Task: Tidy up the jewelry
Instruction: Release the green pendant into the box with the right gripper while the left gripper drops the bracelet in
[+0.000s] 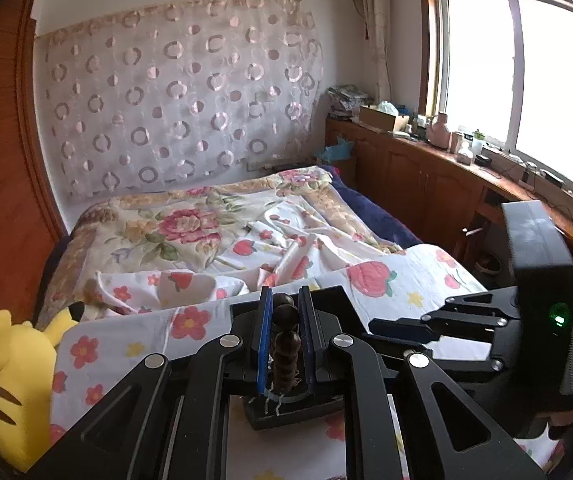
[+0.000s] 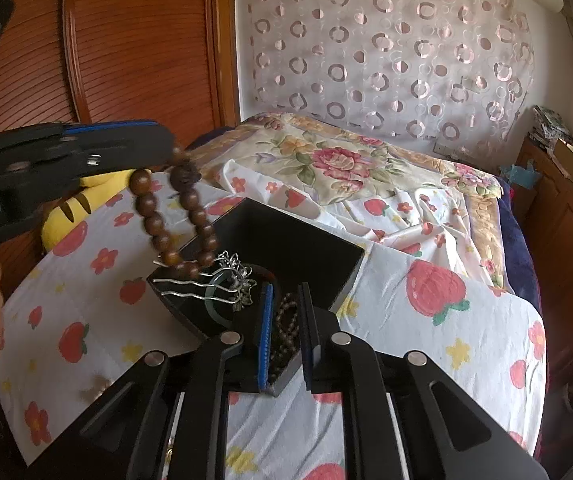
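Jewelry of several kinds shows here: one brown wooden bead bracelet (image 2: 174, 220), one silver wavy hairpin with a filigree flower head (image 2: 222, 280), one pale green bangle (image 2: 216, 304) and one string of small brownish beads (image 2: 284, 332). Only the right wrist view shows the whole bracelet loop: it hangs from the left hand-held gripper (image 2: 166, 148), whose blue-padded fingers are pinched on its top beads, and its lowest beads dangle at the near-left rim of the open black rectangular box (image 2: 306, 248). The hairpin, bangle and small bead string lie inside that box, the hairpin resting across the bangle. The left wrist view gives the bracelet only edge-on, as a dark column of round, glossy beads (image 1: 285, 344) squeezed between the left hand-held gripper (image 1: 285, 320) pads, and it alone shows the body of the right hand-held gripper (image 1: 406, 326) with its green light, coming in from the right. In the right wrist view the right hand-held gripper (image 2: 286, 328) has its fingers slightly spread over the box's near corner, gripping nothing. The box sits on the bed (image 2: 426, 320), on a white sheet printed with red strawberries and flowers. One yellow plush toy with brown stripes (image 1: 10, 380) lies at the bed's left edge.
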Tool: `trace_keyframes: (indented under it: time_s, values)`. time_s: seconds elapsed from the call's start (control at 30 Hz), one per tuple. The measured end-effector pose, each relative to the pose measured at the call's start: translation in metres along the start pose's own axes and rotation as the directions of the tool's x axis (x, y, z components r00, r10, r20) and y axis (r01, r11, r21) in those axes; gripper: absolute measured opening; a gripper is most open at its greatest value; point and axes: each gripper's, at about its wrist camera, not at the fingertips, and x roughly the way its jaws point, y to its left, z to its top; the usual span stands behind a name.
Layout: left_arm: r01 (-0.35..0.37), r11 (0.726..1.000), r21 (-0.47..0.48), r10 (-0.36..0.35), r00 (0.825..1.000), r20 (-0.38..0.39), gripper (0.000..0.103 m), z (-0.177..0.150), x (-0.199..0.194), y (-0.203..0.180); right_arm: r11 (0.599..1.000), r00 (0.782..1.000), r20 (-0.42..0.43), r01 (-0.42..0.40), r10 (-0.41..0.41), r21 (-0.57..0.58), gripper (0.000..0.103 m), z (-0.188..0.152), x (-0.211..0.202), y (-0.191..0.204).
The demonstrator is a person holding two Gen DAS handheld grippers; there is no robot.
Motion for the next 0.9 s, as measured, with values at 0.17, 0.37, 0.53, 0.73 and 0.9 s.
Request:
trace_keyframes:
  time_s: [0.17,0.37,0.53,0.73,0.9]
  values:
    - [0.000,1.000,0.007,0.000,1.000,-0.015,0.012,0.001,0.012,-0.006,1.000,1.000,0.009,0.000,0.000,-0.006,0.014,-0.007,-0.007,0.000]
    - [0.004,1.000,-0.015,-0.005,0.999,-0.040,0.032,-0.007,0.021,-0.002,1.000,1.000,0.010,-0.011,0.012,-0.010,0.014,-0.016,-0.013,0.000]
    - [-0.002,1.000,-0.028,0.001,0.999,-0.050,0.045,-0.028,0.012,0.006,0.999,0.999,0.020,-0.033,0.034,-0.016,0.014,-0.029,-0.024,0.005]
    - [-0.025,1.000,-0.012,0.025,0.998,-0.054,0.067,-0.063,-0.008,0.013,0.997,0.997,0.016,-0.068,0.069,-0.036,0.014,-0.052,-0.034,0.019]
    - [-0.013,0.999,-0.045,0.010,0.998,-0.064,0.071,-0.097,-0.028,0.022,0.995,0.996,-0.007,-0.084,0.084,-0.049,0.014,-0.074,-0.039,0.031]
